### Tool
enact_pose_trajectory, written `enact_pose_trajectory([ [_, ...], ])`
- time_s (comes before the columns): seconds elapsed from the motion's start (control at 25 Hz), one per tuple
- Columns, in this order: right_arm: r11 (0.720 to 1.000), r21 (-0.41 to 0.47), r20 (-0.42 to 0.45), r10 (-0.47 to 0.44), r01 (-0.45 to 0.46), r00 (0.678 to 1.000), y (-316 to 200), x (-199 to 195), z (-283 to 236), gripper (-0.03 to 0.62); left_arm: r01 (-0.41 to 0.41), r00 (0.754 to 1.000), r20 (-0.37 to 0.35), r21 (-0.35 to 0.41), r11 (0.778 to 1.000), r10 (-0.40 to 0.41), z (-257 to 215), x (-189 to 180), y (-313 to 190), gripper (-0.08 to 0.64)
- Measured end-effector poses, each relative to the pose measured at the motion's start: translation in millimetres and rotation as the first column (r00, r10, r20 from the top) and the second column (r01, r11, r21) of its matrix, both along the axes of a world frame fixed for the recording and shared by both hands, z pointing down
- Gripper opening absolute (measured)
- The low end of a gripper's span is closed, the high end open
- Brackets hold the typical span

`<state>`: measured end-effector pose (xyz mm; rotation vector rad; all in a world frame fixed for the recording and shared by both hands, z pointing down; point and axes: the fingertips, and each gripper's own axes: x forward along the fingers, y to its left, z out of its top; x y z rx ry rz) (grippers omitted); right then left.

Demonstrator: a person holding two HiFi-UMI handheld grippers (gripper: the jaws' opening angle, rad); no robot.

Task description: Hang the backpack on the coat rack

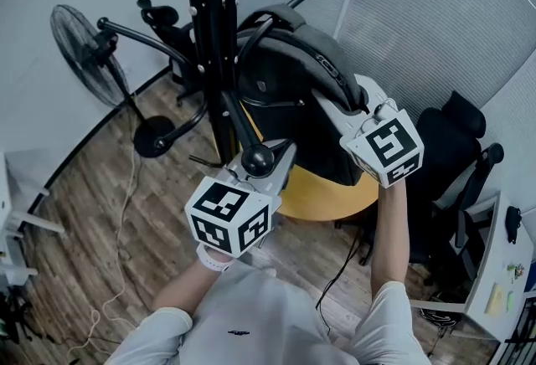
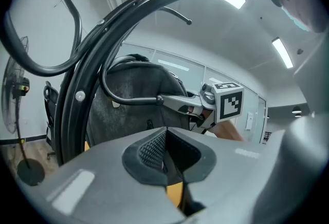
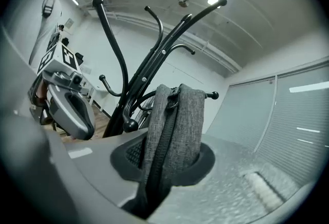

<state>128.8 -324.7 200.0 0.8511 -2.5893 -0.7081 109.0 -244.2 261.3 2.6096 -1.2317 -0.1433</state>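
Note:
The grey and black backpack hangs against the black coat rack, its top near one upper hook. My right gripper is shut on the backpack's grey zipped edge, which fills the space between its pads. My left gripper sits lower, beside the rack's pole, behind a ball-tipped hook. Its jaws meet with nothing between them. From the left gripper view I see the backpack behind the curved rack arms, and the right gripper's fingers on it.
A standing fan is at the left by the white wall. A round yellow table lies under the backpack. A black office chair and a desk stand at the right. A cable trails over the wooden floor.

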Motion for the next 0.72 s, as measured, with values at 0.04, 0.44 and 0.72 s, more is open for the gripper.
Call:
enact_pose_trajectory([
  [0.04,1.000,-0.007,0.009,0.002,-0.002,1.000,1,-1,3,0.071,0.001,1.000,0.000,-0.002,1.000,-0.001,1,-2,2,0.018],
  [0.44,0.996,-0.078,0.126,0.046,-0.037,0.991,8,-7,34,0.097,-0.013,1.000,0.003,-0.039,0.999,0.014,20,-15,16,0.018],
  [0.72,0.990,-0.089,0.167,0.121,-0.107,0.978,-3,-9,61,0.143,-0.027,1.000,-0.001,-0.057,0.998,0.027,30,-15,22,0.018],
])
